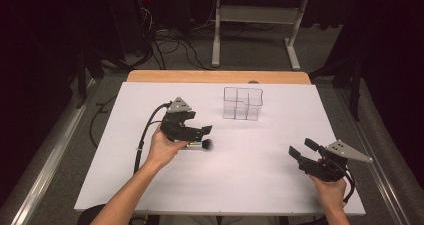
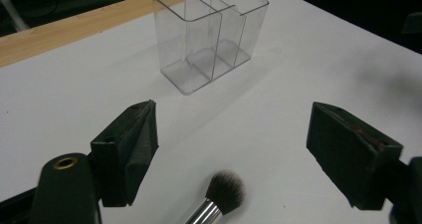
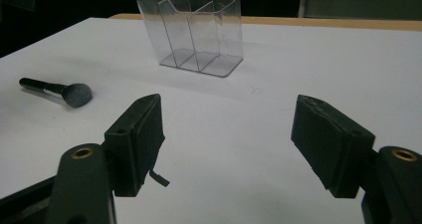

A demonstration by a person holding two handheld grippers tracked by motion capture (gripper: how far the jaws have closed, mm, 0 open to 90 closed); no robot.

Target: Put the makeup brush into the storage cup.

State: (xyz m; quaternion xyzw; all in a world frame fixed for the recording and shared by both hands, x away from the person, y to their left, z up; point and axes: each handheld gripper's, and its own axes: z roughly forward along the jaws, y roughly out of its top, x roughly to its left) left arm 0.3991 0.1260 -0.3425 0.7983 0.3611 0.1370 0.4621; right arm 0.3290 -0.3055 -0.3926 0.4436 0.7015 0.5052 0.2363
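A makeup brush with a dark handle, silver ferrule and dark bristles lies flat on the white table, left of centre. My left gripper hovers just over it, open; in the left gripper view the brush head sits low between the spread jaws of my left gripper. A clear plastic organizer with several compartments stands upright farther back. My right gripper is open near the table's right front. In its own view the right gripper faces the organizer, and the brush lies off to the left.
A wooden strip borders the table's far edge. Beyond it are a dark floor with cables and a grey metal stand. A metal rail runs along the left side.
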